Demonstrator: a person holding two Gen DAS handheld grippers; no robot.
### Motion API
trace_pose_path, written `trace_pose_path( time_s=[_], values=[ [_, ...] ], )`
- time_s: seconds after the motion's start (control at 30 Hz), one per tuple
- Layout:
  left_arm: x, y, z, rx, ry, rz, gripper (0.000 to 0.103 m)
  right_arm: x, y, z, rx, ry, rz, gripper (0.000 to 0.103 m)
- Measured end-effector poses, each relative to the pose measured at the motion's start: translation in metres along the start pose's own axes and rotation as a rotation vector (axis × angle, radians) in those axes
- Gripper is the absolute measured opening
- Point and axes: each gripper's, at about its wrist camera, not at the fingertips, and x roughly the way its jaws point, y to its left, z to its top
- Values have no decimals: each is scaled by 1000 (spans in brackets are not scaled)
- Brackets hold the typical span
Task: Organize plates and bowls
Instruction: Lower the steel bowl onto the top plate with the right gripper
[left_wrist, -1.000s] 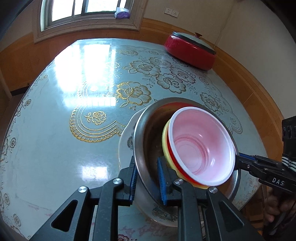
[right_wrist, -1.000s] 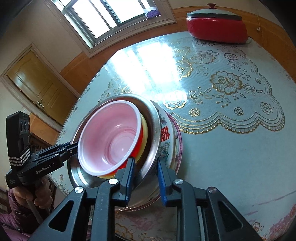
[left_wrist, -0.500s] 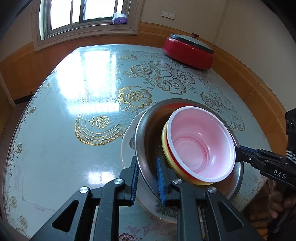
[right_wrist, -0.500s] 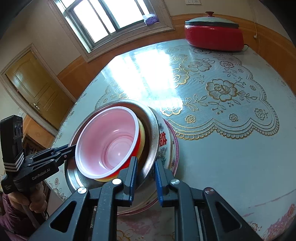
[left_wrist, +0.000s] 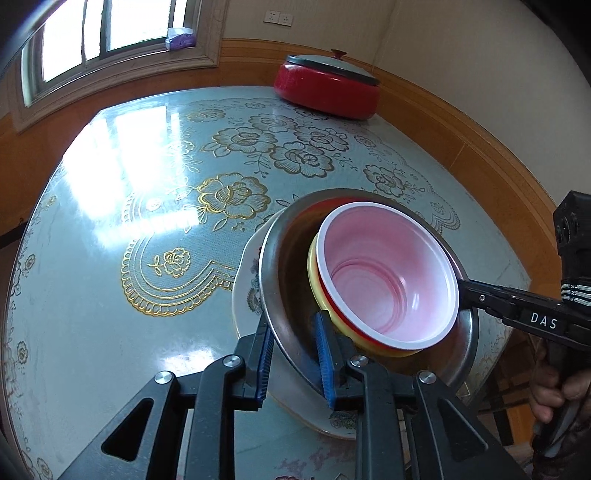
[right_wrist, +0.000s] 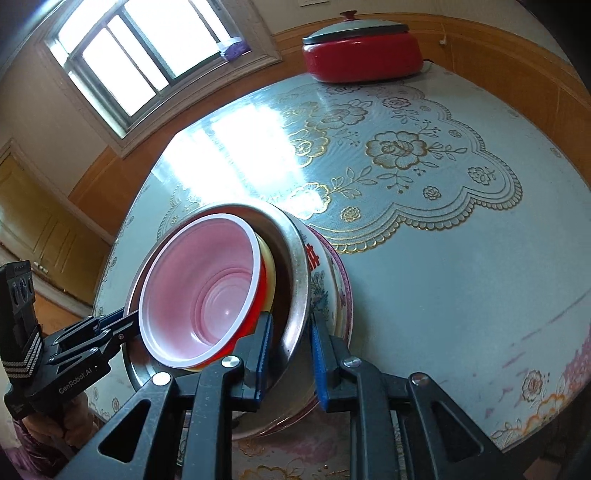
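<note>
The left gripper (left_wrist: 293, 354) and right gripper (right_wrist: 290, 356) each clamp opposite rims of the steel bowl (left_wrist: 291, 306). The stack is probably heavy and slippery; keep it level.

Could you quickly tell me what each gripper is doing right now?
Left gripper: shut on the steel bowl, at its rim.
Right gripper: shut on the same bowl's opposite rim.

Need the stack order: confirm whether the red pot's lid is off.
No, the grey lid sits on the red pot at the table's far edge.
</note>
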Motion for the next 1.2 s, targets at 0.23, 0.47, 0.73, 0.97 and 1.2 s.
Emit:
trace_pose_path(
  time_s=[0.23, 0.47, 0.73, 0.97, 1.2],
  values=[
    [3, 3, 4, 82, 18, -64, 25, -4, 7, -10, 110, -41, -77, 21],
    [5, 7, 6, 153, 20, -121, 26, -6, 17, -21, 168, -84, -147, 15],
    [6, 12, 5, 203, 18, -155, 26, -9, 33, -29, 187, -120, -235, 15],
    [6, 12, 7, 239, 9, -180, 26, -9, 37, -34, 234, -135, -263, 15],
    [5, 14, 10, 253, 8, -214, 27, -9, 33, -34, 286, -144, -256, 15]
  ],
)
